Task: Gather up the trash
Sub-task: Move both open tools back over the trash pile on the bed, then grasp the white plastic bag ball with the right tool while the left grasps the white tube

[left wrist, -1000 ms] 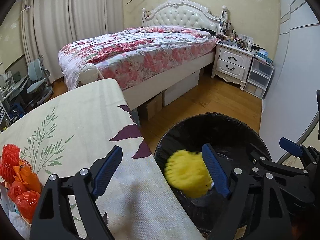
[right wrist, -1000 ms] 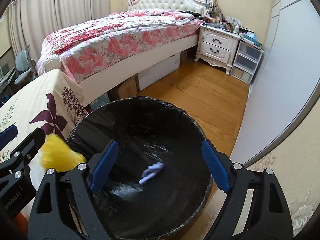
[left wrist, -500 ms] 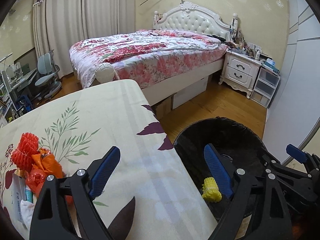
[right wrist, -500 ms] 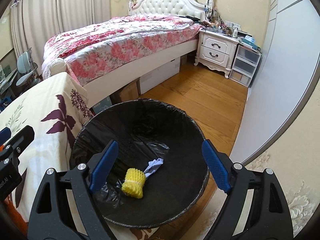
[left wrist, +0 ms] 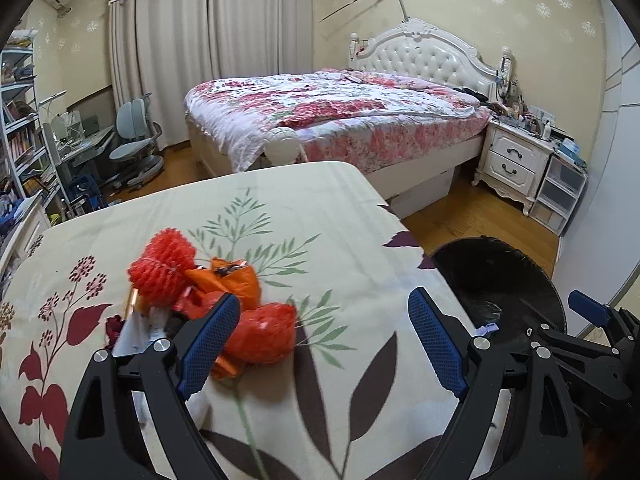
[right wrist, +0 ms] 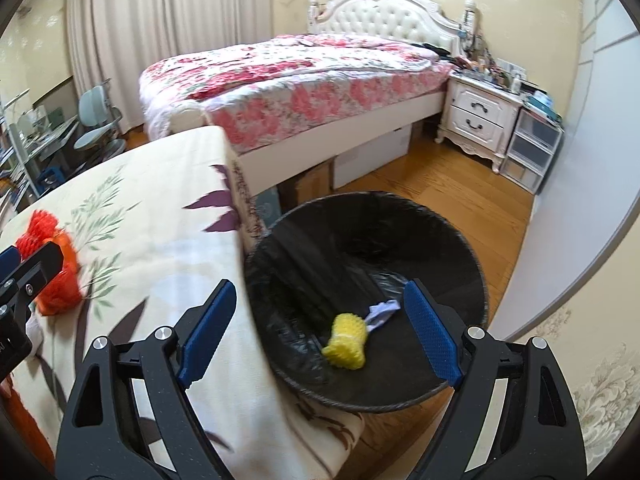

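Trash pile mid-table, bin beside edge

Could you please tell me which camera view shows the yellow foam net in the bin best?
The right wrist view: the yellow foam net lies in plain sight on the trash bin liner, beside a pale scrap. The left wrist view shows only part of the bin; the net is hidden.

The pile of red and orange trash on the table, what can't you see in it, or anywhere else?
- Trash pile: left wrist view, the left gripper finger covers the white items underneath; blurred too.
- Same pile, right wrist view: mostly behind the left gripper, smeared.
- Bin: left wrist view, the yellow foam net is hidden by the right gripper.
- Nightstand clutter: too small.
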The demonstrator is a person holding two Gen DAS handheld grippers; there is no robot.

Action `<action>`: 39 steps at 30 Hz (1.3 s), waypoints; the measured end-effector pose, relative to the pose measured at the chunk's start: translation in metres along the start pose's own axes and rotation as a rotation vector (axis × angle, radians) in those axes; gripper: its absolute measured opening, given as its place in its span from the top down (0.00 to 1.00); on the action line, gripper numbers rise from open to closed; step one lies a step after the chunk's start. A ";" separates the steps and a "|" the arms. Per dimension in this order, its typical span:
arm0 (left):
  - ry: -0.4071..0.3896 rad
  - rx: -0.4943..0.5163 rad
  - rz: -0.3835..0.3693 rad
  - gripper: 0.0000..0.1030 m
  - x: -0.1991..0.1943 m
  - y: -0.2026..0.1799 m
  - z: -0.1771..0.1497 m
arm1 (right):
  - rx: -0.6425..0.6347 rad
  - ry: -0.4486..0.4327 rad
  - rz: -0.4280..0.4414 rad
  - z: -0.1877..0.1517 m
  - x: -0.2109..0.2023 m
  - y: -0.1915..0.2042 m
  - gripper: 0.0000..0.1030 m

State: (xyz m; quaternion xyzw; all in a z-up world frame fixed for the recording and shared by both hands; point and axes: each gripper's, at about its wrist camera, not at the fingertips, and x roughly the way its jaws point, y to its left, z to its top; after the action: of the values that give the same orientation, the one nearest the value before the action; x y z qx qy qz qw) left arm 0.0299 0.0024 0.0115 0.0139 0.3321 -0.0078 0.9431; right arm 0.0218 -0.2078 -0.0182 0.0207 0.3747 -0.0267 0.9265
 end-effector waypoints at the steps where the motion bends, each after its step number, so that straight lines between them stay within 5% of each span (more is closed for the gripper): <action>1: -0.003 -0.002 0.015 0.17 -0.004 0.008 -0.002 | -0.011 -0.003 0.010 -0.001 -0.003 0.007 0.19; 29: 0.058 -0.178 0.316 0.17 -0.048 0.188 -0.082 | -0.308 0.014 0.332 -0.033 -0.052 0.204 0.19; 39: 0.074 -0.222 0.337 0.17 -0.047 0.212 -0.090 | -0.363 0.090 0.382 -0.046 -0.036 0.241 0.38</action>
State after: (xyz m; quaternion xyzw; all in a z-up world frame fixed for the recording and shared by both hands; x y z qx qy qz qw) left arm -0.0580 0.2178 -0.0245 -0.0345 0.3581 0.1876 0.9140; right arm -0.0206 0.0365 -0.0218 -0.0741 0.4033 0.2171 0.8859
